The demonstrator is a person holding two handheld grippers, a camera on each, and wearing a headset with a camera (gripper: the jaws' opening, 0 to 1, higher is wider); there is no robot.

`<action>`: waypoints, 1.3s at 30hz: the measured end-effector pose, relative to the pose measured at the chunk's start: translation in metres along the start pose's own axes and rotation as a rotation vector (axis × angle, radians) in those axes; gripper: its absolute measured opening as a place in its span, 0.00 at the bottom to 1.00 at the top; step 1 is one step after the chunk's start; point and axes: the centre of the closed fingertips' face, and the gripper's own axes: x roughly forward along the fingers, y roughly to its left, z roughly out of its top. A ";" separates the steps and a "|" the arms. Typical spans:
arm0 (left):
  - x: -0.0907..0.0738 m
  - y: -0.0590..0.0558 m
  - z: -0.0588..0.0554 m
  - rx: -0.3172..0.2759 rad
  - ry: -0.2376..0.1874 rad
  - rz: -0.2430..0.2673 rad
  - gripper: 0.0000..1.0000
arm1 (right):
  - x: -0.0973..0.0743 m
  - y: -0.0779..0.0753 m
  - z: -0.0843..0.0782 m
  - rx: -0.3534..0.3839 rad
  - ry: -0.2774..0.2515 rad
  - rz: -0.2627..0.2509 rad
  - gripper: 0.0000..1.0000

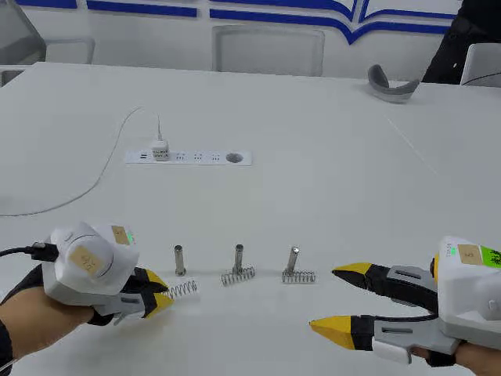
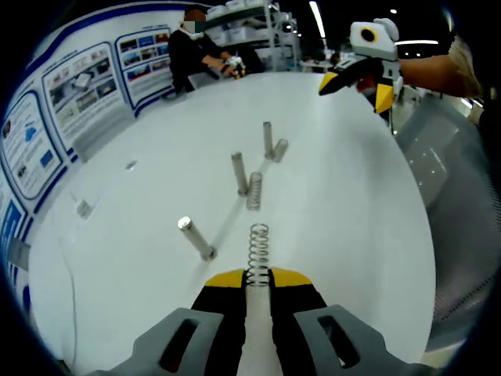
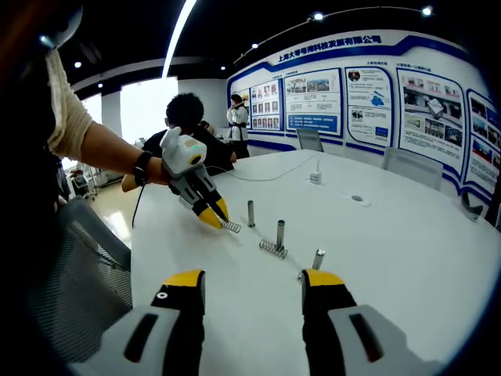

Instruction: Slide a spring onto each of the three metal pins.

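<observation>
L gripper low at left w/ jaws pinched tight, R gripper opposite, jaws spread wide.

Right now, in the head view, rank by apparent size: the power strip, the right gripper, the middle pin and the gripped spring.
1. The right gripper, though it is nearest the camera, which inflates it.
2. The power strip.
3. The middle pin and the gripped spring look alike: unranked.
</observation>
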 end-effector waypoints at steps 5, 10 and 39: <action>-0.002 -0.009 0.013 0.021 -0.028 -0.013 0.10 | 0.005 0.005 0.004 -0.020 0.007 0.024 0.48; -0.004 -0.017 0.024 0.036 -0.055 -0.024 0.10 | 0.012 0.008 0.009 -0.036 0.015 0.056 0.43; -0.014 -0.071 0.082 0.149 -0.193 -0.118 0.10 | 0.050 0.046 0.019 -0.063 0.056 0.245 0.26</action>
